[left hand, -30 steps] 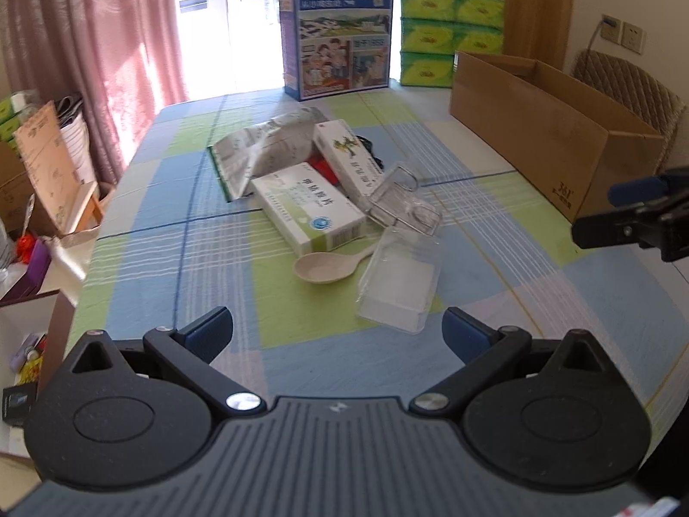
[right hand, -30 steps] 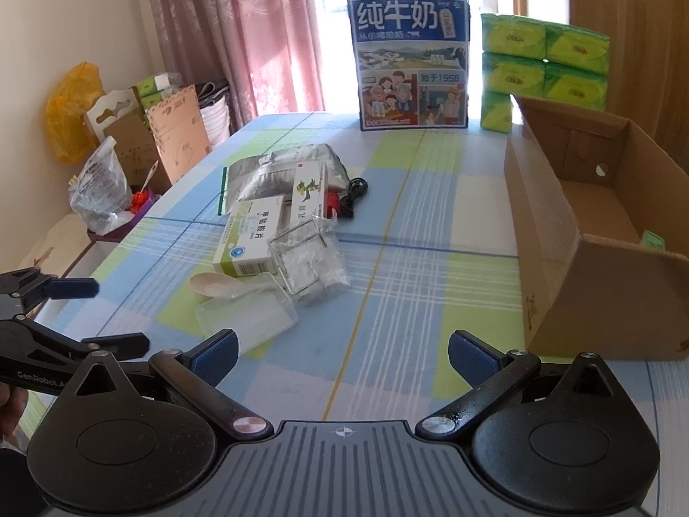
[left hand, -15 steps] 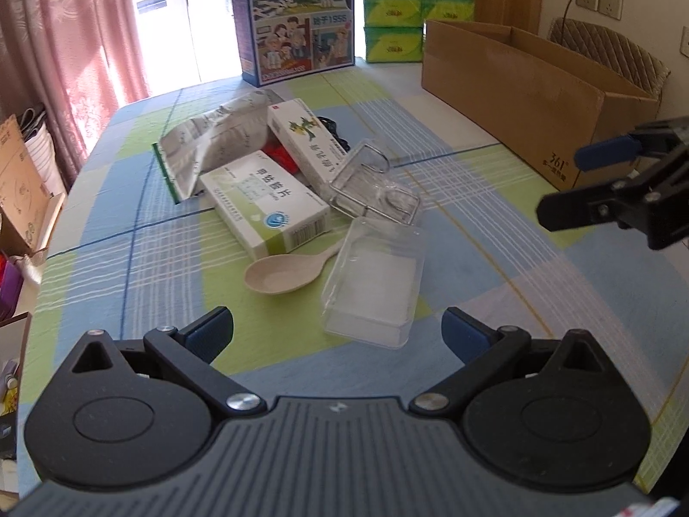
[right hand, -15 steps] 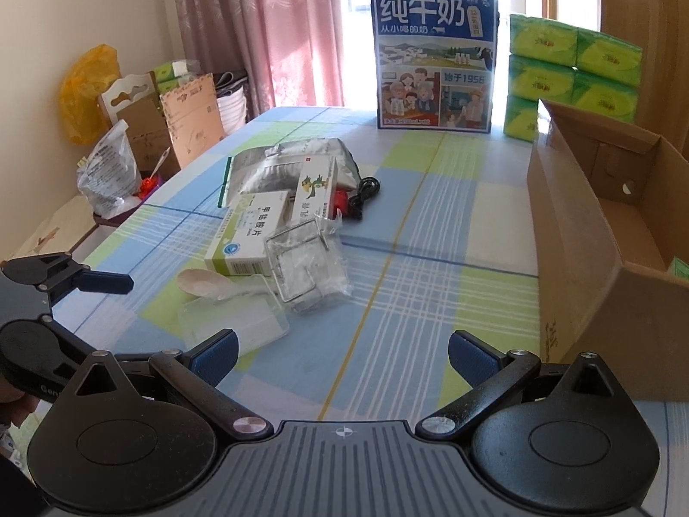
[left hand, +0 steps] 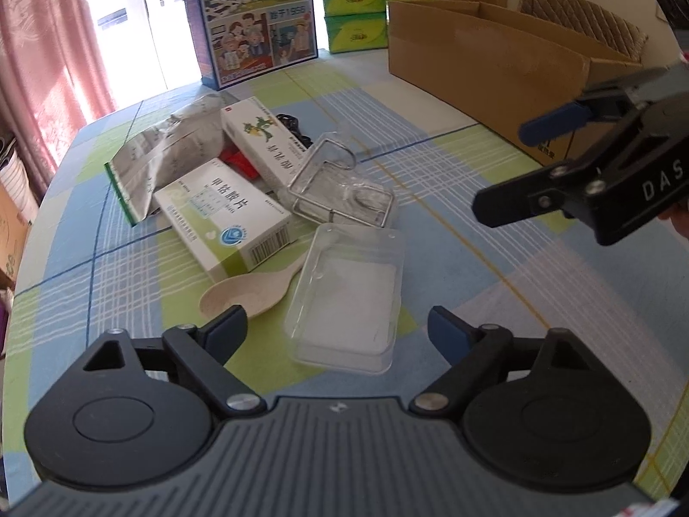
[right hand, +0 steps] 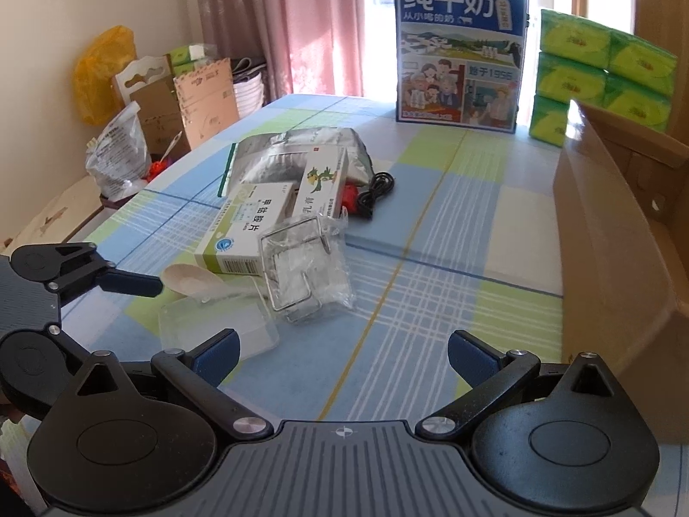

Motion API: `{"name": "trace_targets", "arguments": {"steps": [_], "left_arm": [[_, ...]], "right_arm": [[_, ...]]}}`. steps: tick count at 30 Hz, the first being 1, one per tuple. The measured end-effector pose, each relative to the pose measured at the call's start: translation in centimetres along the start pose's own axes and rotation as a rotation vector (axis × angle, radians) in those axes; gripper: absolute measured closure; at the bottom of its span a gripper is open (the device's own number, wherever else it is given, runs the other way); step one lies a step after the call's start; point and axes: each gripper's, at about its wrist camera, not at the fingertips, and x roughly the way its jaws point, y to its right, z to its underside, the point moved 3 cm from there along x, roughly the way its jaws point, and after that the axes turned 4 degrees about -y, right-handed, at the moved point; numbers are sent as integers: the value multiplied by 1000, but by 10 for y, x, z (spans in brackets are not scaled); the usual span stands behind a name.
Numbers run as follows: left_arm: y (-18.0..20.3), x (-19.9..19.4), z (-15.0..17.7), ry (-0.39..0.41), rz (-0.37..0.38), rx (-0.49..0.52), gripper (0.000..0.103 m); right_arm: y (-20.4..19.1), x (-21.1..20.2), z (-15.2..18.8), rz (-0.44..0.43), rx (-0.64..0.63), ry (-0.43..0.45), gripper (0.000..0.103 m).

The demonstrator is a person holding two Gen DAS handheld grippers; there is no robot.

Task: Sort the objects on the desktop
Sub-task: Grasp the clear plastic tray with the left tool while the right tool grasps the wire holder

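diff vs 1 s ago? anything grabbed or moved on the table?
Left gripper has advanced toward the clear plastic box, fingers open around its near end. Right gripper moved in toward the pile, also open. Nothing grasped. Spoon, medicine boxes and cardboard box unmoved.

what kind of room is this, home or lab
Most likely a home living or dining room: a checked tablecloth, pink curtains by a bright window, and household goods such as a milk carton box and tissue packs.
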Motion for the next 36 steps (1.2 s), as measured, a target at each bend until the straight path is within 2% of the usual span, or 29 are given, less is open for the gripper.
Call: {"name": "trace_targets", "arguments": {"steps": [9, 12, 14, 23, 29, 31, 35, 36], "left_arm": [[-1, 19, -2, -8, 17, 2, 44], [-2, 17, -2, -6, 19, -10, 46], [-4, 12, 0, 1, 24, -30, 52], [-28, -16, 25, 26, -29, -145, 52], [-32, -15, 33, 35, -18, -166, 52], [-32, -13, 33, 40, -19, -168, 52], [-31, -12, 31, 38, -15, -170, 52], [-30, -12, 31, 38, -15, -169, 52]], "right_arm": [[4, 15, -5, -11, -28, -13, 2], [2, 21, -7, -24, -41, -15, 4], [-1, 25, -8, -37, -59, -17, 7], [-24, 52, -10, -77, -170, -23, 25], [-39, 71, -9, -64, -268, -22, 38], [-42, 76, -8, -67, -284, -30, 48], [-44, 79, -9, -50, -292, -23, 58], [-42, 78, -9, -50, -285, -22, 67]]}}
